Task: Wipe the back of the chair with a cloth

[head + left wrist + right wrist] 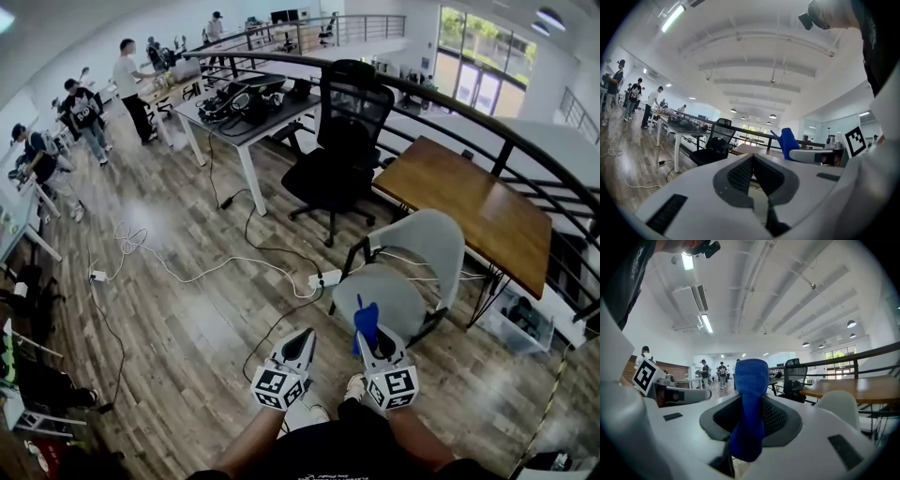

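My right gripper (373, 339), lower centre of head view, is clamped on the blue cloth (366, 321). Left gripper (300, 342) beside it is closed w/ nothing in it. Grey chair (427, 242) sits just above, centre-right. Cloth isn't on the backrest yet, so I judge wiping not begun.

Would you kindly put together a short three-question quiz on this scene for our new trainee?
1. Which gripper holds the blue cloth? A left, B right, C neither.
2. True or false: the cloth is touching the back of the grey chair.
3. Fill in: the left gripper has its jaws ____, with nothing between them.

Key: 1 B, the right gripper is clamped on it; 2 false, the cloth stands clear of the chair; 3 shut.
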{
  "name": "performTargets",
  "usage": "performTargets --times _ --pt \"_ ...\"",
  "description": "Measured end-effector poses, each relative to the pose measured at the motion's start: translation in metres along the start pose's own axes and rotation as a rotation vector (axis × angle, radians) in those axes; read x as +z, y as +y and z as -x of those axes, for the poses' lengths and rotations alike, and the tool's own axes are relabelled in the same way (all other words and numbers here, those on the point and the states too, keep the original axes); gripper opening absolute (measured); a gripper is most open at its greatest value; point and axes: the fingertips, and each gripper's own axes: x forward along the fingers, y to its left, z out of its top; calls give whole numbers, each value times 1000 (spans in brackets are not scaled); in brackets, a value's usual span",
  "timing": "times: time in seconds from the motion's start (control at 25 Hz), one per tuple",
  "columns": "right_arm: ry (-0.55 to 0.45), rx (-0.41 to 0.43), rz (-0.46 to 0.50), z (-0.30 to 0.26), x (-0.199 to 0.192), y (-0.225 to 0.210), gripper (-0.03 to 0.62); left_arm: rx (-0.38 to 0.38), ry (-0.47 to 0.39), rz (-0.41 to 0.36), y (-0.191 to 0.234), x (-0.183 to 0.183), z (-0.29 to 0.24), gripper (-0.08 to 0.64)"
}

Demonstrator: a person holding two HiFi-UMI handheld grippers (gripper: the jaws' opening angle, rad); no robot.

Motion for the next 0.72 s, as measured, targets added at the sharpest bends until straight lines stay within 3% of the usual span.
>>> performTargets --times 0.72 --pt "-18 45 -28 -70 17 -108 110 6 44 -27 4 16 -129 -2"
